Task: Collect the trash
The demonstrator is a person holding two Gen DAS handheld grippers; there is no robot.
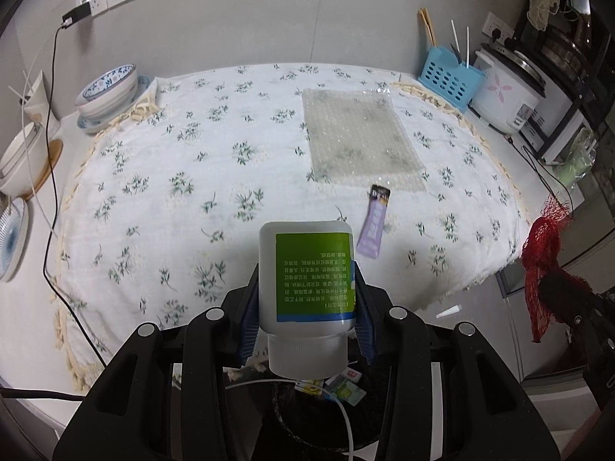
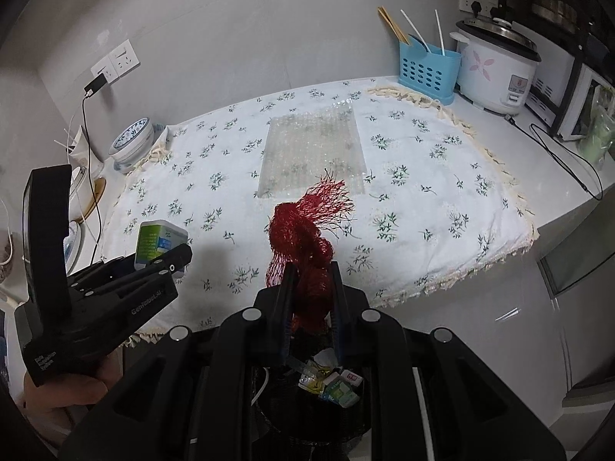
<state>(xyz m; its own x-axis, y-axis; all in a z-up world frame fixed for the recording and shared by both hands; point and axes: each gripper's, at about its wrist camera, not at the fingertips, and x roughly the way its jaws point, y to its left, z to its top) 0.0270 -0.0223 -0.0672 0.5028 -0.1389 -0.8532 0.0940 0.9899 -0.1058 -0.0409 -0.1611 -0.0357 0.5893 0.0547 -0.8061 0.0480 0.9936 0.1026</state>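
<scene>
My left gripper is shut on a white plastic bottle with a green label, cap toward the camera. It hangs over the front edge of the table, above a black bin that holds small wrappers. My right gripper is shut on a wad of red mesh netting, also above the black bin. In the right wrist view the left gripper with the bottle is at the left. The red netting hangs at the right edge of the left wrist view. A purple sachet and a sheet of bubble wrap lie on the floral tablecloth.
Stacked bowls and plates sit at the far left with a charger cable. A blue utensil holder, a rice cooker and a shelf stand at the far right. A hand holds the left gripper.
</scene>
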